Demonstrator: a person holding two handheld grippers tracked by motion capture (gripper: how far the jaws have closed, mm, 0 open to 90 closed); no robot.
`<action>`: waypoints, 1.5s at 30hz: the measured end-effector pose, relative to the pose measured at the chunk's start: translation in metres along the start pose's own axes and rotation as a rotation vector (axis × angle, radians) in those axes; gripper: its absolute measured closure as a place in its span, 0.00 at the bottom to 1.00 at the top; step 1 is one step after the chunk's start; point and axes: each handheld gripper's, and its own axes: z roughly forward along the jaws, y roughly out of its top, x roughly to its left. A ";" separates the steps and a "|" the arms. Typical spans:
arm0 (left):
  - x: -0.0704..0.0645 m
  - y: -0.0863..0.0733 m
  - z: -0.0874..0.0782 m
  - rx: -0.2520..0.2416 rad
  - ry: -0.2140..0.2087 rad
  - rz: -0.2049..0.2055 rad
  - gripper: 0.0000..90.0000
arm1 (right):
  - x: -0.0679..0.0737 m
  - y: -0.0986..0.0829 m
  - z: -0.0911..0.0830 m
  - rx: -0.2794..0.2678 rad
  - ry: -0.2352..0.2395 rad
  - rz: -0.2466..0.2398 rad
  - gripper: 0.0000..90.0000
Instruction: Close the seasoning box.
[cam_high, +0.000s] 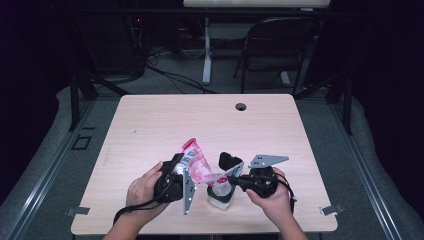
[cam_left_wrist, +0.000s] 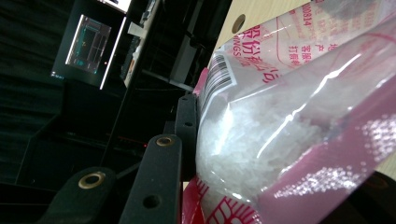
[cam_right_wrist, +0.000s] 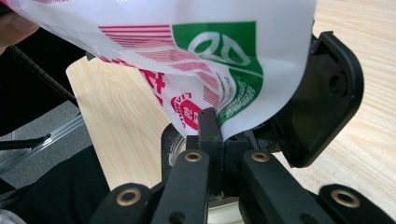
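On the pale wooden counter (cam_high: 165, 120), near its front edge, the person's two hands hold a pink-and-white printed bag (cam_high: 197, 165) between them. The left tongs (cam_high: 177, 167) grip the bag's left side, and the right tongs (cam_high: 239, 177) pinch its lower right corner. Under the bag stands a small container (cam_high: 220, 196) with a black lid (cam_high: 229, 161) tipped up behind it. A round hole (cam_high: 241, 106) sits near the counter's far edge, and a dark folding chair (cam_high: 280, 45) stands beyond.

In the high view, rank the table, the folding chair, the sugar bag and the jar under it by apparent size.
1. Table, largest by far.
2. Folding chair, though it stands farther from the camera, so its true size is unsure.
3. Sugar bag, held between both grippers.
4. Jar, smallest, partly hidden by the bag.
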 end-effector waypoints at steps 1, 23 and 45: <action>0.000 0.000 0.000 -0.001 -0.002 0.001 0.84 | 0.000 0.000 0.000 0.001 0.000 0.000 1.00; 0.002 0.003 -0.001 0.004 0.004 0.026 0.84 | 0.000 0.000 0.001 0.005 -0.001 0.001 1.00; 0.001 0.004 -0.003 0.003 0.016 0.050 0.85 | 0.000 -0.001 0.001 0.005 0.002 0.000 1.00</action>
